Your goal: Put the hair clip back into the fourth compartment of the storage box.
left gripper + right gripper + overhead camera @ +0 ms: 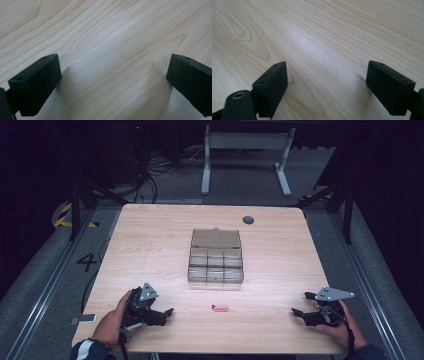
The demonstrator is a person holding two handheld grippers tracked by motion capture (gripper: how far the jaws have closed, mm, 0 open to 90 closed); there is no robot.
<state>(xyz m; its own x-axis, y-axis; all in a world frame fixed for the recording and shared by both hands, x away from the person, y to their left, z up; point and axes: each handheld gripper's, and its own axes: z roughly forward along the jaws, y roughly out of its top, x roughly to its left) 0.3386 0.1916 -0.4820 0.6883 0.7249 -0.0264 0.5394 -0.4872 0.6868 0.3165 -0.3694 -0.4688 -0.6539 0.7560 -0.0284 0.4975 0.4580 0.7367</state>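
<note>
2 hand-held grippers rest low over the desk, both with jaws wide and nothing between them.

At the near left edge, the left hand-held gripper is held in the person's left hand, its jaws pointing right toward a small pink item; the left gripper view has bare wood between its 2 black jaws. At the near right edge, the right hand-held gripper is held in the right hand, jaws pointing left, and the right gripper view also has bare wood grain between them. The pink item lies on the desk between the 2 hand-held grippers, nearer the left 1, apart from both. Behind it, mid-desk, sits a clear box with compartments, its lid open and tipped back.
</note>
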